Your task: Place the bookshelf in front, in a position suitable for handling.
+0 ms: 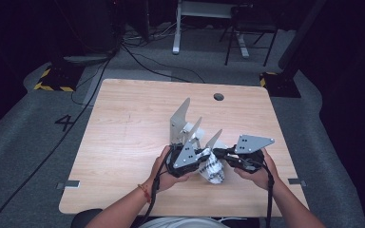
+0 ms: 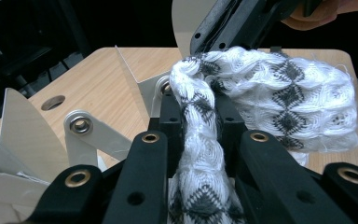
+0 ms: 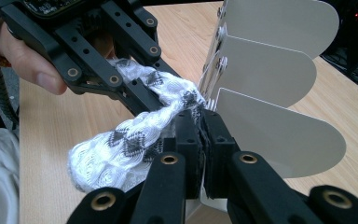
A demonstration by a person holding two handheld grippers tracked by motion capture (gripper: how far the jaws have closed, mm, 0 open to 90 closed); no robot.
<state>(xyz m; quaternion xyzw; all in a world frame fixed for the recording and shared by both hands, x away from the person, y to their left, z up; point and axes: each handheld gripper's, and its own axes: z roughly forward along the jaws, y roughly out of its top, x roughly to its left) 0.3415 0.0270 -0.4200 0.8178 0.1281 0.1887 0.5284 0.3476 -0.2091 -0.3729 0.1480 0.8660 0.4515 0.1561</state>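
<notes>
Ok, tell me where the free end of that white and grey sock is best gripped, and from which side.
Judging by its pose, grip the sock at the bulging loose end, coming from the person's side of the table. The left gripper already clamps the twisted neck, and the white fins of the rack crowd the far side.

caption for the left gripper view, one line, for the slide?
Left hand-held gripper clamps a white-and-grey knit sock beside a white finned rack.
</notes>
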